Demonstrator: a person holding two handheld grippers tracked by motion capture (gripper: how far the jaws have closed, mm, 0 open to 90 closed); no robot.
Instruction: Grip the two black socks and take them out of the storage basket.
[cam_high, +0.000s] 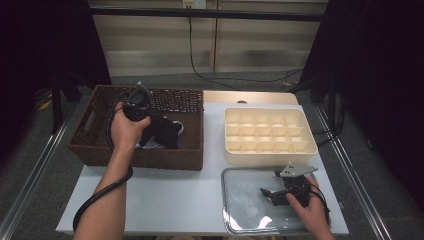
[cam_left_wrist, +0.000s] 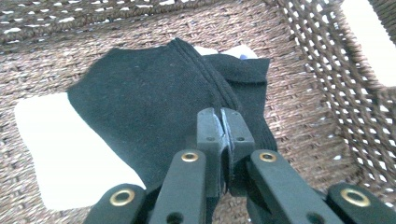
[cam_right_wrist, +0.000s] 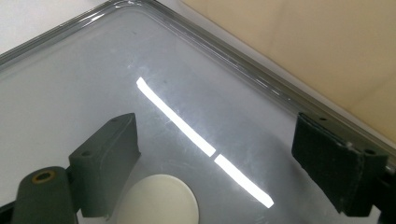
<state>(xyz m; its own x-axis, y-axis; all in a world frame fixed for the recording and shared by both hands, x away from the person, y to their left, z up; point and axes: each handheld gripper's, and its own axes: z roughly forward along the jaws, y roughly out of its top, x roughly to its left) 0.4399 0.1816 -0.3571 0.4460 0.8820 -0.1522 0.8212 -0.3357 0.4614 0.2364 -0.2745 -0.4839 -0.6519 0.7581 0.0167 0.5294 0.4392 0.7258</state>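
Observation:
A black sock (cam_left_wrist: 154, 107) hangs over the floor of the brown wicker basket (cam_left_wrist: 327, 107), pinched at its ribbed edge by my left gripper (cam_left_wrist: 223, 122), whose pads are pressed together on the cloth. In the high view the left gripper (cam_high: 150, 131) is inside the basket (cam_high: 90, 150) with the black sock (cam_high: 166, 132) drooping from it. My right gripper (cam_high: 266, 194) rests over the clear lid (cam_high: 240, 210) at the front right. Its jaws stand wide apart with nothing between them, and its fingers (cam_right_wrist: 107, 158) hover just above the clear lid (cam_right_wrist: 70, 84).
A cream divided organiser box (cam_high: 270, 131) sits behind the lid, and its wall (cam_right_wrist: 303, 42) shows close by in the right gripper view. White cloth (cam_left_wrist: 70, 154) lies on the basket floor under the sock. A pale round spot (cam_right_wrist: 161, 200) shows beneath the lid.

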